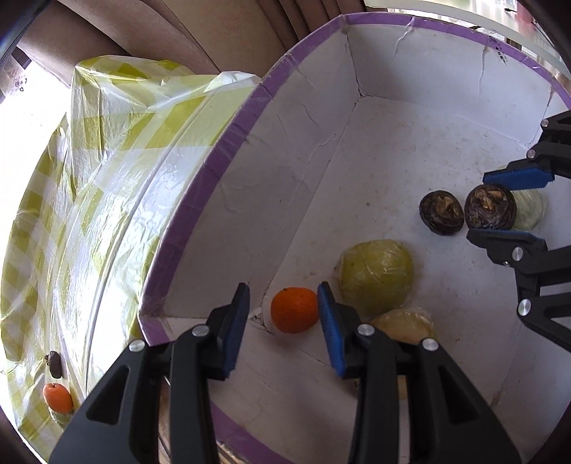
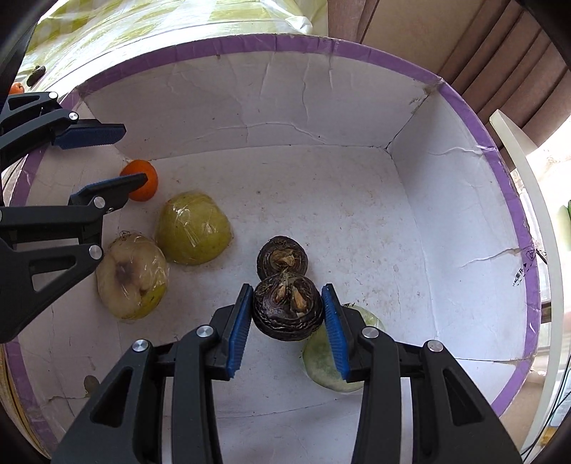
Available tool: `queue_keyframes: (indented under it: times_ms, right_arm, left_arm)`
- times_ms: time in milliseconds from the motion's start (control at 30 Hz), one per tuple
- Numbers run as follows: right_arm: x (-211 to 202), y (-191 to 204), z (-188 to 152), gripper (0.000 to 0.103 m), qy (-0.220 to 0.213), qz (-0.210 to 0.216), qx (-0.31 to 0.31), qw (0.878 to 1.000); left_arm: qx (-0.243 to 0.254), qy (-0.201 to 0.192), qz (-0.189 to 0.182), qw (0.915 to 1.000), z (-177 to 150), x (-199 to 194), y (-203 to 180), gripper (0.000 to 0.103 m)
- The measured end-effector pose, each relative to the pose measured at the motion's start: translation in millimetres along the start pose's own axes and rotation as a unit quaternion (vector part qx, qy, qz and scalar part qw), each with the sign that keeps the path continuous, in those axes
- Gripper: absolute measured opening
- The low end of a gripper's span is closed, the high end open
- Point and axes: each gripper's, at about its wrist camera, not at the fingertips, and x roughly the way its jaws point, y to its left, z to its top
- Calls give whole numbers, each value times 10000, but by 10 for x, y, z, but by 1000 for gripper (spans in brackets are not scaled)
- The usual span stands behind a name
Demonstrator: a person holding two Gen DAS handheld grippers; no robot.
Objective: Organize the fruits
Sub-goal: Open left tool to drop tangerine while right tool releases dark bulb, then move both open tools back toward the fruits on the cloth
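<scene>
Right gripper clamped around dark fruit; left gripper spread above orange.

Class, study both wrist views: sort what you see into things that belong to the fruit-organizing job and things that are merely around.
Part of the job:
- white box
- orange
- two wrapped yellow-green fruits
- two dark brown fruits
- pale green fruit
- second orange outside the box

Just around:
- checked plastic cloth
- brown curtain
</scene>
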Motion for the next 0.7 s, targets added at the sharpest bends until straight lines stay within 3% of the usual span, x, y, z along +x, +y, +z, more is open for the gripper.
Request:
queue_keyframes:
  times_ms: [233,300,367,467,567,700]
  right_arm:
    - [-21,-51,-9,42,-42,49,81,9999]
    - [-64,-70,-11,49,-88,79,137,9998]
    - [-98,-113,-10,65,-161,154,210,9995]
    - [-119,-122,-13,71,-214,143,219,9994]
    - [-179,-169,-19,83,-376,195,330,9986]
    - [-326,-183,-53,87,-700,234,380,9965]
  left_arm:
    - [51,-86,-71,9999,-36,-14,-34,49]
    - [26,-172,-117,9998,-46,-45,-26,61]
    - [-66,-268,-215,9994,-54,-87,10,62]
    - [-194,-433,-339,9983,-71,-147,64,64]
    - [-329,-689,-263,9967,-89,-263,106,82]
    - [-768,-1139,-344,9899,-148,-480,280,91]
